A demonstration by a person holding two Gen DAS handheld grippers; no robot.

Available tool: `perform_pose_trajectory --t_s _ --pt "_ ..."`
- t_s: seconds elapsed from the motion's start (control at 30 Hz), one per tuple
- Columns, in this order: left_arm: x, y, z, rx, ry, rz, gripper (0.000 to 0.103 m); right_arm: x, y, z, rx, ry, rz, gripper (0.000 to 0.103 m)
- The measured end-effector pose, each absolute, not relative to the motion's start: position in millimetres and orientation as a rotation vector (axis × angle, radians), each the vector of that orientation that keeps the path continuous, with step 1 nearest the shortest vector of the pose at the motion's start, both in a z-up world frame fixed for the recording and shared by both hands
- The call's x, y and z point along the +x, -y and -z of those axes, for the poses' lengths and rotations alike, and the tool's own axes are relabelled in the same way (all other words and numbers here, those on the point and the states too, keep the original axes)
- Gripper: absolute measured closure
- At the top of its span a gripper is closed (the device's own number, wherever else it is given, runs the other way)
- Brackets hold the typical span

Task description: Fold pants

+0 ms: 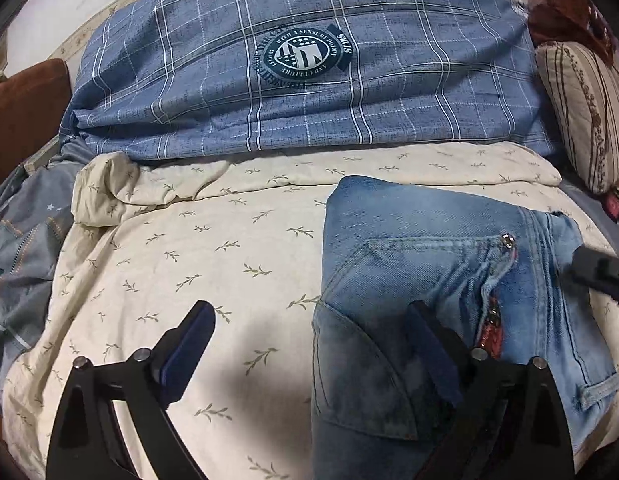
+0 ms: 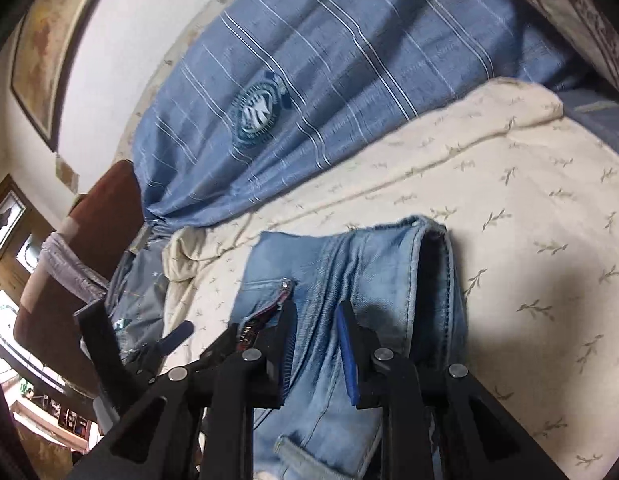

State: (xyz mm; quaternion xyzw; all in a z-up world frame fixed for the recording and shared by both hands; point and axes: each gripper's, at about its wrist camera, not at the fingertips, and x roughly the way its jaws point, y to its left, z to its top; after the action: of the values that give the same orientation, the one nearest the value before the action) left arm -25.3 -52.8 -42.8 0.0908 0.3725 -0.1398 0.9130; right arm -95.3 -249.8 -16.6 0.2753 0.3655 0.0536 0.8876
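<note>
The jeans [image 1: 429,264] are lying folded on the cream sheet [image 1: 197,248] of the bed, in front of a big blue blanket [image 1: 309,72]. The left gripper [image 1: 313,344] is hanging with its fingers wide apart, one over the sheet and one over the jeans. The right gripper [image 2: 317,344] is sitting over the jeans with its fingers a little apart, not pinching them.
</note>
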Motion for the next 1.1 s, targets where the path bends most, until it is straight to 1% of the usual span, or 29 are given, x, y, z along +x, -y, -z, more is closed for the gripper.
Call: perform_pose_trajectory --t_s 0.13,0.3,1.1 --pt "-21 50 44 0.154 -0.793 0.301 0.007 -77 252 47 0.591 -0.887 -0.039 0.08" --pt "-25 53 43 0.193 -0.773 0.293 0.007 -78 264 54 0.679 -0.873 -0.06 0.08" --pt "-28 48 45 0.199 -0.761 0.271 0.007 -87 261 55 0.638 -0.867 -0.055 0.08"
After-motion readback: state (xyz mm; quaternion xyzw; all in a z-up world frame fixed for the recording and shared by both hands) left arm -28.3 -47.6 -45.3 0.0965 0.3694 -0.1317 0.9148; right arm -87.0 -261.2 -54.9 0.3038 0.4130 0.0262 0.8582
